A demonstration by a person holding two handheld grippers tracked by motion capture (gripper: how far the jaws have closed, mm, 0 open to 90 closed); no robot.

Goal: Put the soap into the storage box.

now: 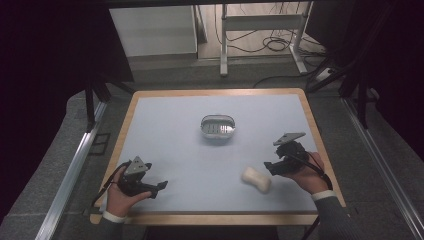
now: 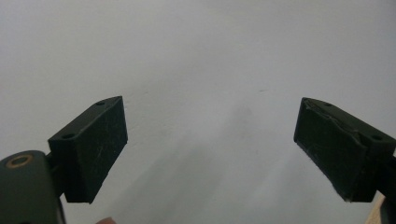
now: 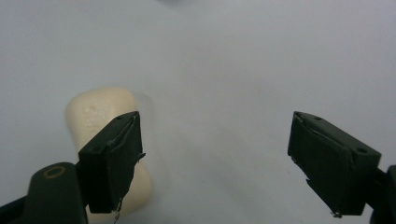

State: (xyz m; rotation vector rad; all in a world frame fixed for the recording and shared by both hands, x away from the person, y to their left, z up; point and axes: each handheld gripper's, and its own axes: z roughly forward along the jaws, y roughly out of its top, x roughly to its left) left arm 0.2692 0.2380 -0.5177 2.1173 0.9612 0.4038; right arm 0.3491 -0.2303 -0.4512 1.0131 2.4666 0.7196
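A cream bar of soap (image 1: 256,179) lies on the pale mat at the front right. My right gripper (image 1: 270,167) hovers just to its right, pointing left, with its jaws open. In the right gripper view (image 3: 215,154) the soap (image 3: 100,109) sits behind and outside the left jaw, and only bare mat shows in the gap. A small oval metal dish (image 1: 218,126) stands at the middle of the table, empty as far as I can tell. My left gripper (image 1: 161,186) rests at the front left, open over bare mat (image 2: 210,144).
The table (image 1: 150,130) has a wooden rim around the pale mat. Beyond its far edge are a desk frame (image 1: 225,45) and cables on the floor. Metal rails run along both sides of the table.
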